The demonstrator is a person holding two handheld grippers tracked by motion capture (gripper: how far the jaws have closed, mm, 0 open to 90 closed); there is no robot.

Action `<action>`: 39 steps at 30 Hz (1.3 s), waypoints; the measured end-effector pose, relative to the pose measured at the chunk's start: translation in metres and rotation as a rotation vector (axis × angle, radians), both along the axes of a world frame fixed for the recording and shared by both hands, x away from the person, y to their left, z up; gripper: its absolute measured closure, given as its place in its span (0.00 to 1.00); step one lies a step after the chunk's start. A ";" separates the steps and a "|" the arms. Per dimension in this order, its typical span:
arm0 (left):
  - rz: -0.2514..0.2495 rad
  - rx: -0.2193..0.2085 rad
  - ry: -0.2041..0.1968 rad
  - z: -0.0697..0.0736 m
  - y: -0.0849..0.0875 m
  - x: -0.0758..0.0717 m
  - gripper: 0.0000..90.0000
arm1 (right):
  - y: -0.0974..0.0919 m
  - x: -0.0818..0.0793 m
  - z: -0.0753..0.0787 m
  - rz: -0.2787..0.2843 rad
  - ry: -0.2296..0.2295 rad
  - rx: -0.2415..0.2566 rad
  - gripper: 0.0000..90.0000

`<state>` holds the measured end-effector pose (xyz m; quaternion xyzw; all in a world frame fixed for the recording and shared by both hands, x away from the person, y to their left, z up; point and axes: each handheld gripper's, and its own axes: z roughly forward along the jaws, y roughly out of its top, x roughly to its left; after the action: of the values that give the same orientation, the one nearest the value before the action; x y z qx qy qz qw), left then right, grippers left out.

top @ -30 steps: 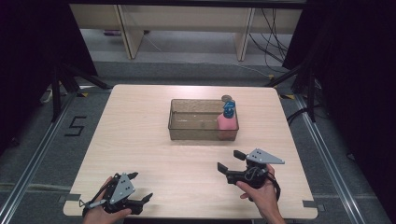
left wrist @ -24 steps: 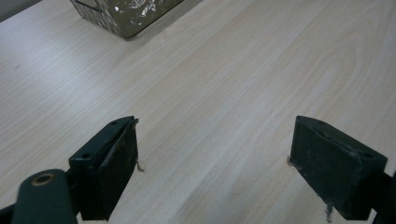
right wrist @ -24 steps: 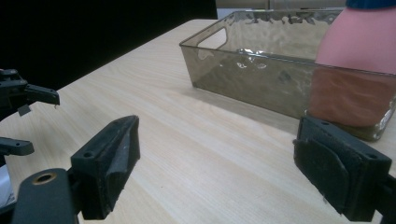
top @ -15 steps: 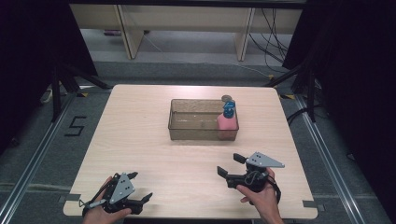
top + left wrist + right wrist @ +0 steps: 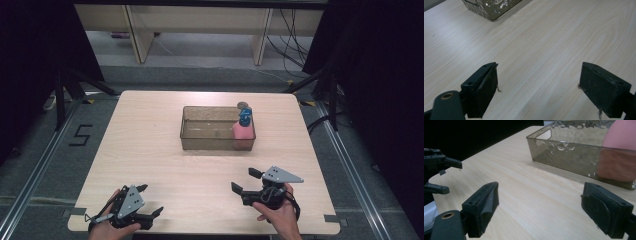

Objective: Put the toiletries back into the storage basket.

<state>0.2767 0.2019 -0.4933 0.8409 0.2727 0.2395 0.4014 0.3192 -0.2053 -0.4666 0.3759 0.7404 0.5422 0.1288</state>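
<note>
A clear brownish bin [image 5: 210, 136] stands at the middle of the wooden table. A pink bottle with a blue cap [image 5: 243, 131] stands upright inside its right end. My left gripper [image 5: 151, 199] rests open at the near left edge, with bare wood between its jaws [image 5: 539, 72]; a bin corner [image 5: 491, 7] lies far ahead. My right gripper [image 5: 244, 180] is open near the front right, pointing left across the table. In the right gripper view, the open right gripper [image 5: 539, 195] has nothing between its jaws, and the bin [image 5: 564, 152] and pink bottle [image 5: 621, 145] lie ahead on the right.
A small round brown object [image 5: 242, 105] sits just behind the bin's right end. In the right gripper view the left gripper [image 5: 441, 175] shows at the far left. Bare wood lies between the grippers and the bin. Shelving legs and cables stand beyond the table's far edge.
My right gripper has drifted slightly toward the near edge. The left gripper, bin and bottle have stayed put.
</note>
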 end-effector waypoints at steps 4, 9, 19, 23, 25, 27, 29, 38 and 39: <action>0.003 0.001 -0.004 0.000 0.000 0.000 0.17 | 0.000 -0.003 -0.001 0.003 0.010 -0.005 0.17; 0.003 -0.001 -0.004 0.000 0.000 0.000 0.17 | 0.000 -0.004 -0.003 0.011 0.001 -0.011 0.17; 0.003 0.000 -0.004 -0.001 0.000 0.000 0.16 | 0.001 -0.010 -0.005 0.013 0.025 0.005 0.17; 0.002 -0.001 -0.004 0.000 0.000 0.000 0.17 | 0.001 -0.014 -0.004 0.015 0.058 -0.002 0.17; 0.003 -0.001 -0.004 0.000 0.000 0.000 0.17 | 0.001 -0.013 -0.006 0.011 0.028 0.000 0.17; 0.003 -0.005 -0.004 -0.001 -0.001 0.000 0.17 | 0.000 -0.012 -0.007 0.013 -0.008 -0.022 0.17; 0.003 0.000 -0.004 0.000 -0.001 0.000 0.16 | 0.002 -0.016 -0.007 0.015 0.033 0.003 0.17; 0.005 -0.011 -0.003 -0.001 -0.001 -0.001 0.17 | -0.001 -0.021 -0.008 0.021 0.011 -0.023 0.17; 0.004 -0.003 -0.004 0.000 -0.001 -0.001 0.17 | -0.001 -0.023 -0.008 0.016 0.044 -0.012 0.17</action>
<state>0.2760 0.2012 -0.4936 0.8394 0.2739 0.2414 0.4026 0.2961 -0.2063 -0.4745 0.3812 0.7490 0.5305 0.1104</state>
